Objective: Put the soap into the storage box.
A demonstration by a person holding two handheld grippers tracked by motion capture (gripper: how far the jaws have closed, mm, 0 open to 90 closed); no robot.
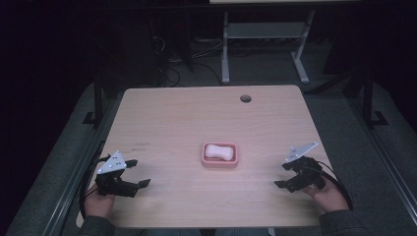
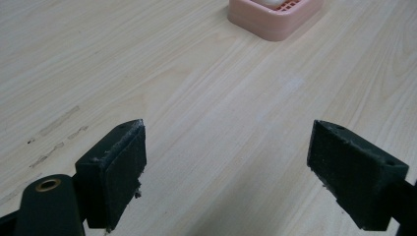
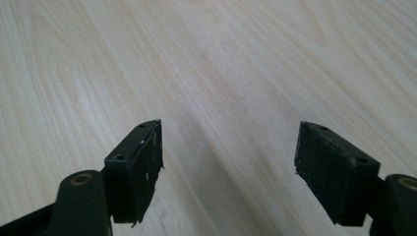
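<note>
The room behind is dark, and the pale wooden surface [image 1: 162,123] carries one thing near its middle: a pink square plastic soap dish [image 1: 220,156] with a white bar of soap [image 1: 219,151] lying in it. You hold the left gripper [image 1: 137,173] near the front left corner and the right gripper [image 1: 285,175] near the front right, both well apart from the dish, and both with jaws wide and holding nothing.

In the left gripper view the dish [image 2: 275,17] sits at the top edge, so this gripper already looks toward it. The right gripper view looks at bare wood [image 3: 206,64], so you must turn this hand before you reach.

The soap looks smooth and rounded; if you close on it off-centre, I think it can slip out. The dish seems light and nothing holds it. A jaw that strikes its rim can push it across the wood or tip it. Steady the dish with one gripper first.
</note>
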